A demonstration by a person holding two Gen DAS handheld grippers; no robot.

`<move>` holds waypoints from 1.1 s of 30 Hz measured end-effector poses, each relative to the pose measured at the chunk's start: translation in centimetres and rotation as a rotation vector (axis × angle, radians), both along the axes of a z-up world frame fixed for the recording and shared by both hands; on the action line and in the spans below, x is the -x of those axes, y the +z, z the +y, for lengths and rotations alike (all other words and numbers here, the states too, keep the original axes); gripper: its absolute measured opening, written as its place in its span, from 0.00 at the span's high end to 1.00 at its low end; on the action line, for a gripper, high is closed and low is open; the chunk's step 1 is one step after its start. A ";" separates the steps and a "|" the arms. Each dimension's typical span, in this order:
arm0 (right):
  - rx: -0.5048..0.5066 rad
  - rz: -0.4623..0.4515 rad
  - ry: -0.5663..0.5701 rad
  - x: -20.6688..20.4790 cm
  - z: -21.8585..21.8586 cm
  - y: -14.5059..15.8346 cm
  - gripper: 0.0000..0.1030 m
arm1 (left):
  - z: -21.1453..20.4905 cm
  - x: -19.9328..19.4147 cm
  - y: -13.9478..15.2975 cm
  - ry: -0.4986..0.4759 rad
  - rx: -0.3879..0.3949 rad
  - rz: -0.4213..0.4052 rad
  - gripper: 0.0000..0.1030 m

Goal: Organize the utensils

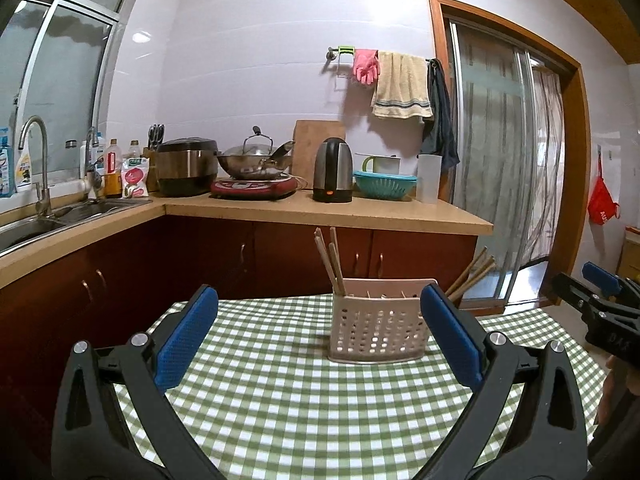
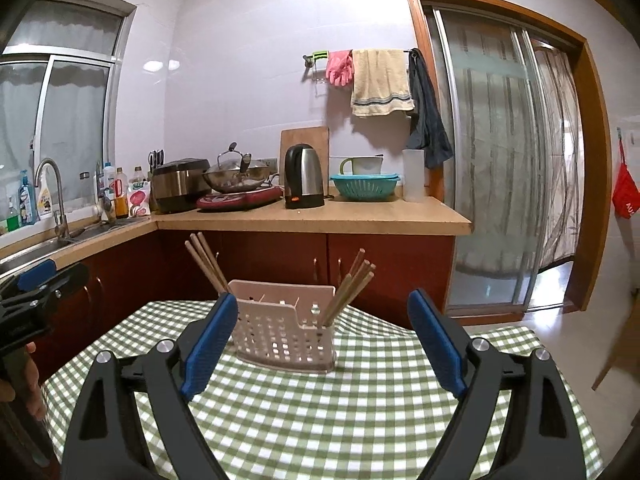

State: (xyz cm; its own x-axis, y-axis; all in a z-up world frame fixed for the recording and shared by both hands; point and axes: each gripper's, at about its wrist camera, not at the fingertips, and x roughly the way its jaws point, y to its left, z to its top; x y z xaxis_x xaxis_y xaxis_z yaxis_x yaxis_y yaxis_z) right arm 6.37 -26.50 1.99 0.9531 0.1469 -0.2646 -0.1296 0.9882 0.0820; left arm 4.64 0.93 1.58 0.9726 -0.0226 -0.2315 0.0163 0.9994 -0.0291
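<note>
Left gripper (image 1: pixel 320 336): I see it held low over the checked cloth, pointing at the kitchen wall; its jaws stand wide apart with nothing between them. The blue pads (image 1: pixel 186 336) frame the holder, the right pad overlapping the holder's right edge in my view.
Right gripper (image 2: pixel 324 342): I see it level with the left one, off to its right, also aimed at the holder; its jaws are spread wide and carry nothing. From the left camera it shows at the far right edge, from the right camera the left one shows at the far left edge.
Holder (image 2: pixel 286 330): a pale plastic basket with rows of holes and a taller back wall, upright on the bench (image 2: pixel 320 420) near its far edge, ahead of both grippers.
Left chopsticks (image 2: pixel 208 266): a bundle of wooden sticks standing in the holder's left end, leaning left.
Right chopsticks (image 2: pixel 350 290): a second wooden bundle in the holder's right end, leaning right.
Middle of holder: I cannot tell what lies in it.
Cloth (image 1: pixel 280 400): green and white checks, covering the bench.
Behind: a kitchen counter with a kettle (image 1: pixel 333 170) and a wok (image 1: pixel 254 160).
</note>
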 end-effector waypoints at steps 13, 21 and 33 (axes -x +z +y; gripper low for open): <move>0.014 0.000 -0.021 3.0 -0.1 -0.3 0.18 | -0.3 3.4 -0.4 0.015 -0.015 0.001 0.04; 0.017 -0.008 -0.022 3.6 -0.2 -0.4 0.18 | -0.5 3.9 -0.6 0.008 -0.013 0.005 0.04; 0.021 -0.010 -0.023 4.0 -0.2 -0.3 0.18 | -0.8 4.3 -0.6 0.003 -0.008 0.008 0.04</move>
